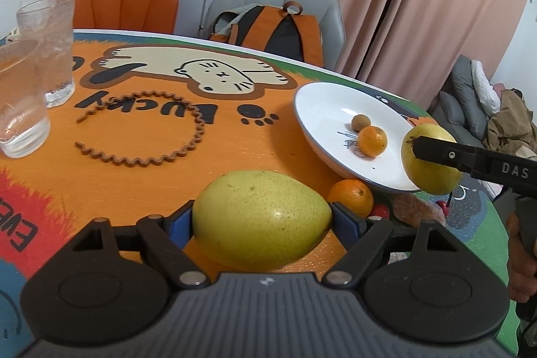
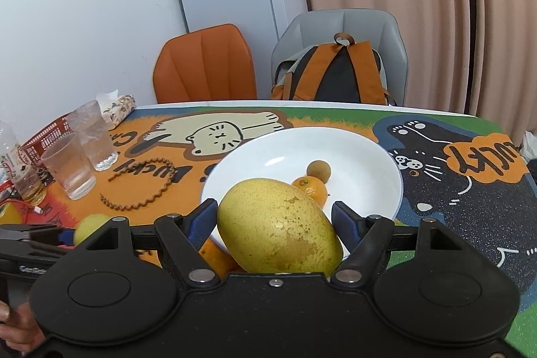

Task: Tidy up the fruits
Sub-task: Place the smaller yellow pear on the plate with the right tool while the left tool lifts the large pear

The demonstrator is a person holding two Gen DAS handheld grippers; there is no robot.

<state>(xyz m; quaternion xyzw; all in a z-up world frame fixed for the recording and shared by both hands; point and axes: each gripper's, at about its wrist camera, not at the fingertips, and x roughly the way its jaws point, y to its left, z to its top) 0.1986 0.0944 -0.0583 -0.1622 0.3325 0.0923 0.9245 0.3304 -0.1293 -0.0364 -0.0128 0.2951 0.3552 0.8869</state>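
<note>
My left gripper point(image 1: 261, 218) is shut on a smooth yellow-green mango point(image 1: 258, 223), held just above the orange cartoon mat. My right gripper point(image 2: 275, 217) is shut on a second, speckled yellow mango point(image 2: 278, 227) over the near rim of the white plate point(image 2: 369, 153). In the plate lie a small orange point(image 2: 310, 188) and a brown longan point(image 2: 319, 170). The left wrist view shows the same plate point(image 1: 319, 103), the speckled mango point(image 1: 433, 170) at its right edge, and a loose orange point(image 1: 350, 200) on the mat under the plate's near rim.
Two glasses point(image 1: 50, 49) stand at the left and a brown wavy ring point(image 1: 144, 130) lies mid-mat. A red piece point(image 1: 381, 211) and a brownish lump point(image 1: 416, 210) sit by the loose orange. Behind the table are an orange chair point(image 2: 204, 62) and a backpack point(image 2: 335, 72) on a grey chair.
</note>
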